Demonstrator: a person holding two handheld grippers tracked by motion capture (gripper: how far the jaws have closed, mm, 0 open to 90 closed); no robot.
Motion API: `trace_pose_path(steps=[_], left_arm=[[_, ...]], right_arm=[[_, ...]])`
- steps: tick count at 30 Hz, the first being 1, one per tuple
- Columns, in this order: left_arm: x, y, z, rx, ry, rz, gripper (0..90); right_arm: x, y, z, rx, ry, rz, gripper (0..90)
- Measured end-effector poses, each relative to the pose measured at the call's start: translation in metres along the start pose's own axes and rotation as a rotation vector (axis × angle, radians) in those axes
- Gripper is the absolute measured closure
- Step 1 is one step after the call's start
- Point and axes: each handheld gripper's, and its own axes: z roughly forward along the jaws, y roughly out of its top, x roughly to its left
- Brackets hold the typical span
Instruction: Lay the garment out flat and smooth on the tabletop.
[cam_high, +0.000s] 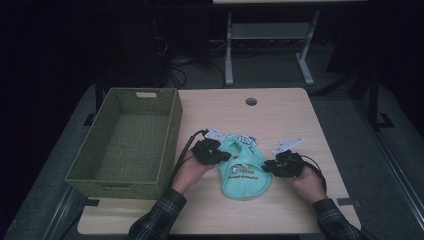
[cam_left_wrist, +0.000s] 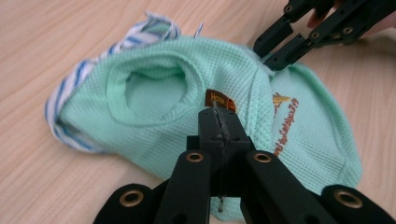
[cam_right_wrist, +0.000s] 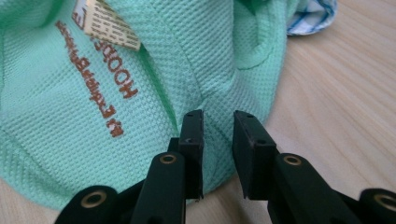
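— Lying flat on the worktop (cam_high: 280, 115), near its middle, is the mint-green garment (cam_high: 243, 172), with a blue-and-white striped piece (cam_left_wrist: 70, 88) showing at its far edge.

— Is the left tool (cam_left_wrist: 219, 114) gripping it?

— Its jaws are sitting fully clenched, pressed together over the green cloth just below a small brown label (cam_left_wrist: 217, 99). Whether a fold is pinched between them I cannot tell; the tips are resting on the fabric beside the neck opening.

— And the right tool (cam_right_wrist: 218, 122)?

— That one is standing released: its jaws are parted, with a gap between them, and the garment's lower edge is lying in that gap without either pad pressing on it. Brown lettering (cam_right_wrist: 112, 88) and a paper tag (cam_right_wrist: 111, 25) are showing just beyond.

— Where are the hands sitting?

— Each hand is holding its tool at one side of the garment, the left tool (cam_high: 211, 151) at the left, the right tool (cam_high: 283, 164) at the right.

— Anything else nearby?

— A green woven basket (cam_high: 165, 145) is standing at the worktop's left edge, apart from the garment.
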Motion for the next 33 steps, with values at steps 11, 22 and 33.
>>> trace_pose_path(steps=[11, 22, 33], left_arm=[[0.005, 0.0, -0.007, -0.035, 0.017, -0.023, 89.7], [0.004, 0.0, -0.004, -0.029, 0.016, -0.028, 89.7], [0.008, -0.003, -0.008, -0.018, 0.03, -0.033, 89.8]], right_arm=[[0.006, 0.001, -0.009, -0.025, 0.004, -0.002, 73.0], [0.063, 0.044, 0.021, -0.108, 0.156, -0.122, 86.3], [0.055, 0.036, 0.035, 0.017, 0.135, -0.098, 90.0]])
